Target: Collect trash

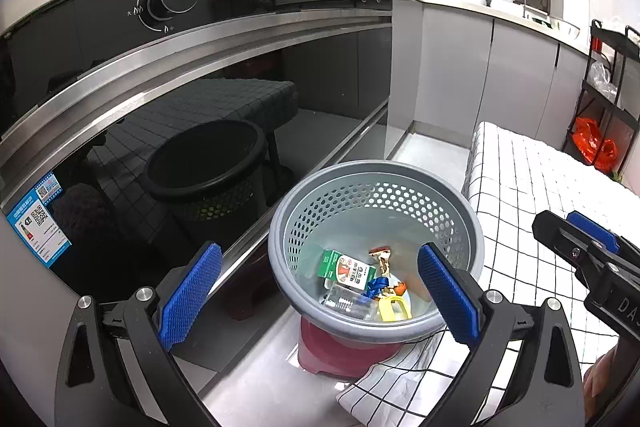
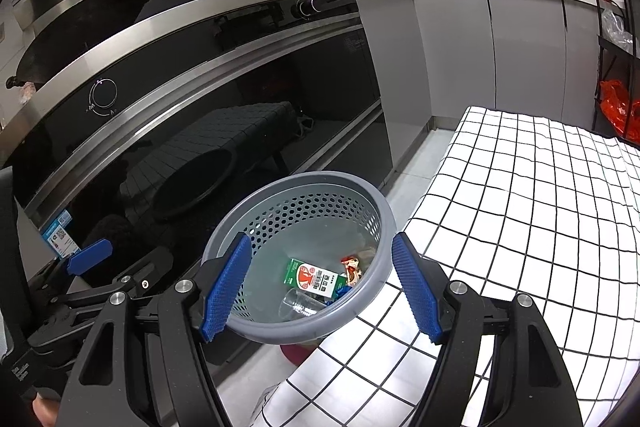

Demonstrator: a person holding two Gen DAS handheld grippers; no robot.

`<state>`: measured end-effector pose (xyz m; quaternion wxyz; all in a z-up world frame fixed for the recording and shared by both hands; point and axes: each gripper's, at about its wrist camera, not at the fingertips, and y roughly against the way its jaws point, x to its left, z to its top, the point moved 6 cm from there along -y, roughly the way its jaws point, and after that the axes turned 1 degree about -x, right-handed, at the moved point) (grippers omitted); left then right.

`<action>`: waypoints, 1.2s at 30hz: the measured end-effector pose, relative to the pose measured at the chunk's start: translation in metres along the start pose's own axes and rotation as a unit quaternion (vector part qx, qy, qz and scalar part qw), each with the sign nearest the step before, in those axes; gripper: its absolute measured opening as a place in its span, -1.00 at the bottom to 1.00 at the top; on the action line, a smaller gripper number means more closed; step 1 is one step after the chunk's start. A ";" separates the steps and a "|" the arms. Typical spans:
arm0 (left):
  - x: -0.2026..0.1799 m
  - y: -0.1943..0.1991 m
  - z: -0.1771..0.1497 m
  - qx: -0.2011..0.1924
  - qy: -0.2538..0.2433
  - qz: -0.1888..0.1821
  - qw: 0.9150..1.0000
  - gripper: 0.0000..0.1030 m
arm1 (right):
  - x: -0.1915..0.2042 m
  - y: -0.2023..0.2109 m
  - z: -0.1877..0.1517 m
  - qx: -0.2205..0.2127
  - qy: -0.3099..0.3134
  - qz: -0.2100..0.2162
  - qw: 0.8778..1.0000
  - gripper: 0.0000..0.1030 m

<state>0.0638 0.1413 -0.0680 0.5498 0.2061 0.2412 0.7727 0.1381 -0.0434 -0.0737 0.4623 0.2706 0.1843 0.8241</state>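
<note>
Now both grippers, left (image 1: pixel 320 291) & right (image 2: pixel 322 287), fingers wide apart, empty, above trash basket (image 1: pixel 304 205) w/ carton (image 1: pixel 347 267).

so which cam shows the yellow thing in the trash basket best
The left wrist view: the yellow item lies in plain sight at the basket's near edge. In the right wrist view the basket's near rim hides it.

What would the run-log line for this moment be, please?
left gripper: open, empty | right gripper: open, empty | grey basket: holds trash | green carton: inside
</note>
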 end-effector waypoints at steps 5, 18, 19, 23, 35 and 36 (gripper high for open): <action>0.001 0.001 0.000 -0.004 0.000 0.005 1.000 0.87 | 0.000 0.000 0.000 0.000 0.000 0.000 1.000 0.35; 0.001 0.001 0.002 -0.005 -0.001 0.009 1.000 0.87 | 0.001 0.000 0.000 0.000 0.002 0.002 1.000 0.35; 0.001 0.001 0.002 -0.004 -0.002 0.010 1.000 0.87 | 0.001 0.000 0.000 0.000 0.002 0.002 1.000 0.35; 0.001 0.001 0.003 -0.005 -0.002 0.014 1.000 0.87 | 0.001 0.000 -0.001 0.000 0.002 0.001 1.000 0.35; 0.002 -0.001 0.003 -0.002 0.002 0.009 1.000 0.87 | 0.001 -0.001 -0.002 0.000 0.000 0.000 1.000 0.35; 0.002 -0.001 0.003 -0.002 0.003 0.009 1.000 0.87 | 0.001 -0.001 -0.002 0.001 0.000 0.000 1.000 0.35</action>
